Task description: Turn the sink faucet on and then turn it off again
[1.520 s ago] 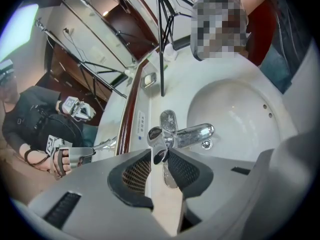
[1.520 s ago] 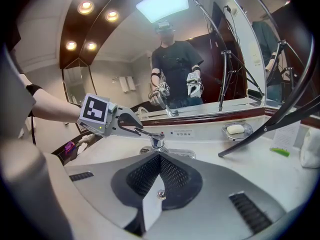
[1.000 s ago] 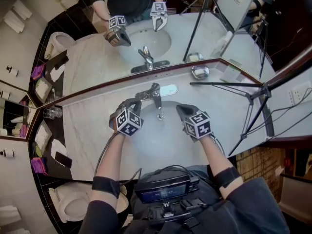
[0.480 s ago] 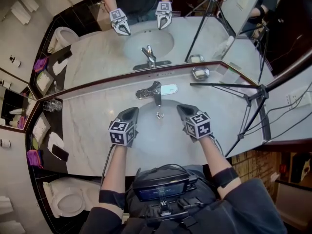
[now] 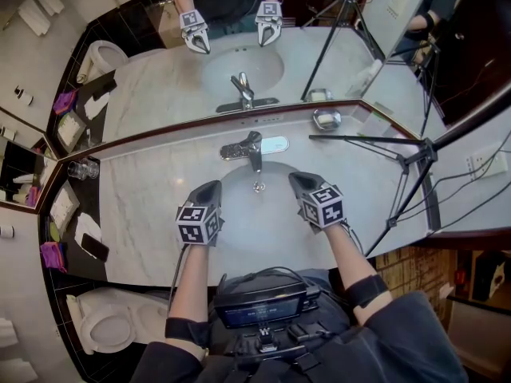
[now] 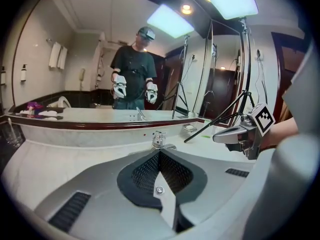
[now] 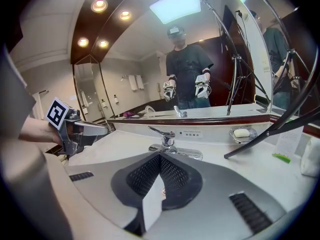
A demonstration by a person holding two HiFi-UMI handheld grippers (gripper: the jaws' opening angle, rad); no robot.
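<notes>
1. A bathroom: a pale marble table (image 5: 148, 206) carries a sunken sink (image 5: 239, 234), and a mirror (image 5: 160, 94) runs along its back edge.
2. The left tongs (image 5: 210, 188) are clenched with nothing between the pads. They hover over the sink's left side.
3. The right tongs (image 5: 297, 180) are also clenched and empty, and hover over the sink's right side.
4. The faucet (image 5: 252, 147) stands at the sink's back rim. It lies beyond both tips and between them, and touches neither. Its lever reaches toward the left tongs' side. I can make out no stream of water.
5. The step in hand looks like the approach to the lever. It is probably best done with one closed tip:
   - slide it under the lever's free end;
   - lift gently until water runs;
   - press the lever flat again from above.
   The other tongs should stay clear of the spout.
</notes>
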